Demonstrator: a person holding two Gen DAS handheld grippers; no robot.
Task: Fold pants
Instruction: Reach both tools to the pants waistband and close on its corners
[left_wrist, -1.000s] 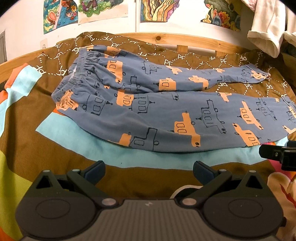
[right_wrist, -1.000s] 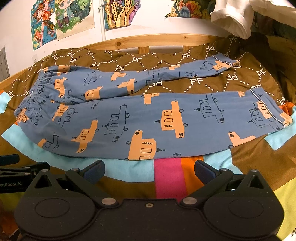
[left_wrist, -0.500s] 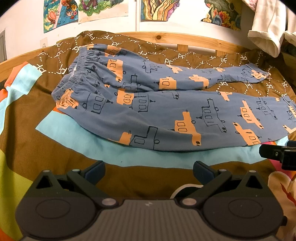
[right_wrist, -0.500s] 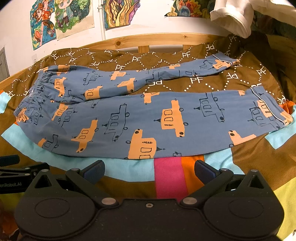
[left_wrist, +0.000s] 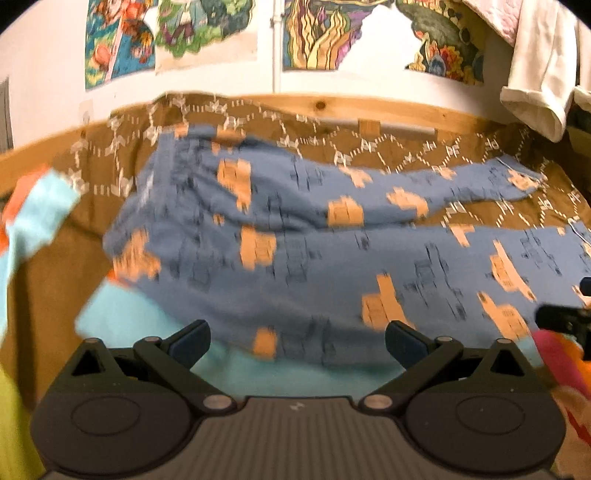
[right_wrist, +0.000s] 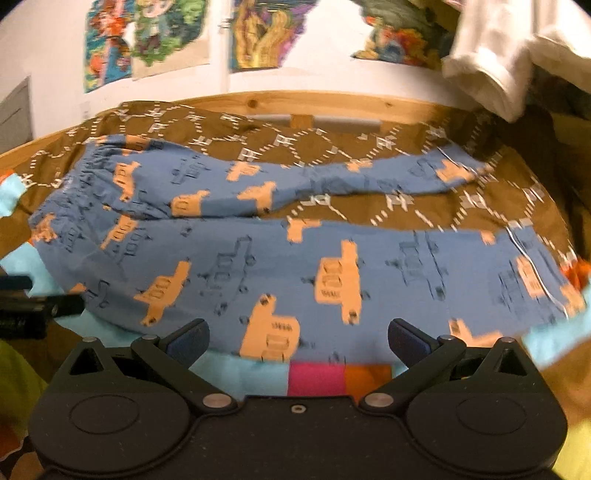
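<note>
Claws, left (left_wrist: 297, 338) and right (right_wrist: 297, 338), gape empty at lower frame, poised to pinch our blue truck-print cotton pants' (right_wrist: 332, 258) near edge.

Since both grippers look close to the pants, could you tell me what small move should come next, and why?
Probably ease both open grippers, left and right, forward to pinch the near edge of the pants: they lie flat and unfolded, legs apart, and neither gripper holds cloth.
</note>
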